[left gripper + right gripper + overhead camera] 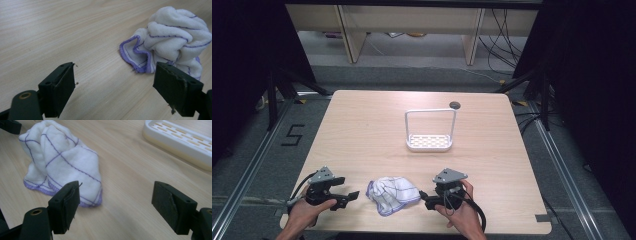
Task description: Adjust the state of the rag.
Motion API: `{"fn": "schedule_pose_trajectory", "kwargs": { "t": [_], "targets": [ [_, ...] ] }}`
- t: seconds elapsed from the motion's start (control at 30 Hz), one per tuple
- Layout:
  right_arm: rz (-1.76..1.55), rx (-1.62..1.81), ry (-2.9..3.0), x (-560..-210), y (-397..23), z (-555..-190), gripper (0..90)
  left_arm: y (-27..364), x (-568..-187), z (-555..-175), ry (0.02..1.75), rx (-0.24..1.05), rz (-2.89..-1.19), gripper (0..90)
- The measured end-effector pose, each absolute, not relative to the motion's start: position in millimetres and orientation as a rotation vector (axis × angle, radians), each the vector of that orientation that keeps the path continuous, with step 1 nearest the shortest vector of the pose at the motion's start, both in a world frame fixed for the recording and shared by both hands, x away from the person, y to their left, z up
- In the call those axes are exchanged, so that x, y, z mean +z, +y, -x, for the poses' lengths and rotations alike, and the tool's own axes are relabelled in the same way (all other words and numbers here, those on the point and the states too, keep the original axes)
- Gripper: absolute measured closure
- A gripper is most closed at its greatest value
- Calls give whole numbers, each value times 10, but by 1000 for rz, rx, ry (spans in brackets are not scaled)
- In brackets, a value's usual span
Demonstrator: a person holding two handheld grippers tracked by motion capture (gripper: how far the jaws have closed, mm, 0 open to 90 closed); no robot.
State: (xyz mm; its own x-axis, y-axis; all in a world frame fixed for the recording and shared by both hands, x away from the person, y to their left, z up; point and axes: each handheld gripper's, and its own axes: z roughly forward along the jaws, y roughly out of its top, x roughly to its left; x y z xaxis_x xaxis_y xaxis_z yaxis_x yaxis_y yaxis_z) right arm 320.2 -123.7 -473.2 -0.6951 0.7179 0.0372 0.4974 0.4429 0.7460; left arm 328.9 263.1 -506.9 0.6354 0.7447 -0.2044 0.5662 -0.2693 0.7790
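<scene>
The table (362, 125) is bare around the crumpled cloth (392, 195), which lies near its front edge between both tools. The left gripper (353, 195) and right gripper (424, 197) stand spread, holding nothing. Best pinch opposite purple-hemmed edges (135, 53), not the bunched middle. It is white, purple-checked.

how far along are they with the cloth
Nothing looks done yet. The cloth lies crumpled on the table near its front edge, between the two grippers. In hand: the left gripper and right gripper flank it, both with jaws open and nothing between them. The white rack farther back stands empty. Grasping the cloth and whatever follows, perhaps hanging it on the rack, is all left.
</scene>
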Motion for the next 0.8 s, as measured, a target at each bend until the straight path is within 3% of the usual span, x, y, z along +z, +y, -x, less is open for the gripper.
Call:
{"fn": "schedule_pose_trajectory", "kwargs": {
  "t": [0.43,0.8],
  "targets": [
    [-958,1144,2469,-4698,-899,-3265,274,2552,-5049,-3342,1033,283,-1931,165],
    [-781,1162,2537,-4692,-483,-3273,510,2552,-5057,-3344,1032,263,-1950,171]
  ]
}}
